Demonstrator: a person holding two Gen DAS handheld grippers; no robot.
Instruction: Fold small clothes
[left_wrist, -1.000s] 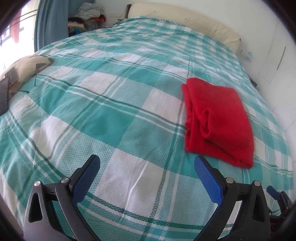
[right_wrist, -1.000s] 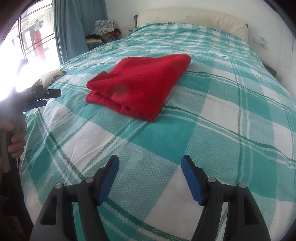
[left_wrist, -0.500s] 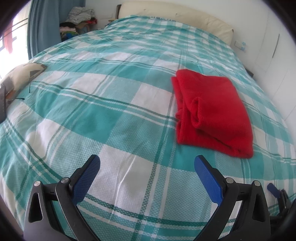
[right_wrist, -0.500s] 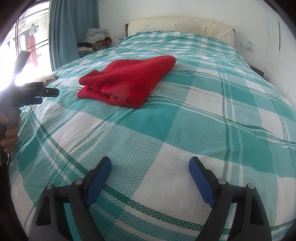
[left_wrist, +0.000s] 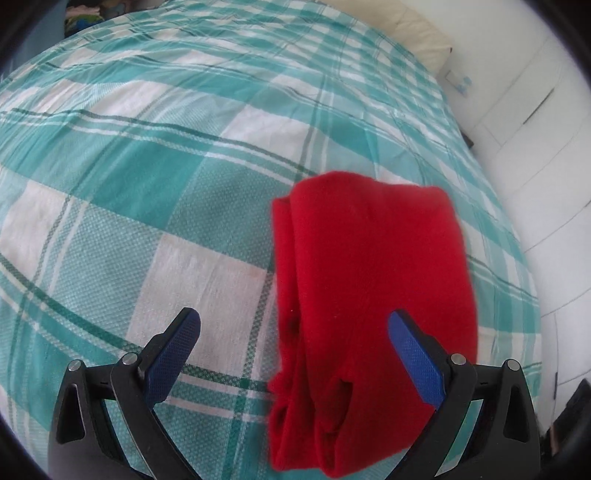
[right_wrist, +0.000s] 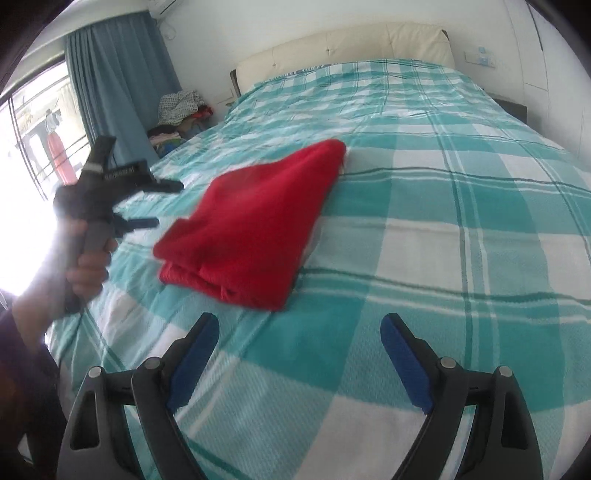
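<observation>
A folded red garment (left_wrist: 373, 295) lies on the teal plaid bed cover (left_wrist: 147, 184). My left gripper (left_wrist: 293, 320) hangs open just over the garment's near left edge. Its right finger is above the red cloth and its left finger above the cover, and nothing is pinched. The right wrist view shows the same garment (right_wrist: 255, 225) lying ahead and to the left. My right gripper (right_wrist: 299, 322) is open and empty over bare cover, short of the garment's near corner. The left gripper (right_wrist: 160, 204) appears there too, held in a hand (right_wrist: 88, 266) left of the garment.
A cream headboard (right_wrist: 351, 44) closes the far end of the bed. A blue curtain (right_wrist: 118, 85) and a bright window stand at the left, with a pile of clothes (right_wrist: 181, 110) beside the bed. White wall panels (left_wrist: 535, 129) run along the right side.
My left gripper has swung right and tipped down, from bare cover to over the garment's near edge. The right gripper's jaws have spread wider, and it has drawn back a little and rolled.
</observation>
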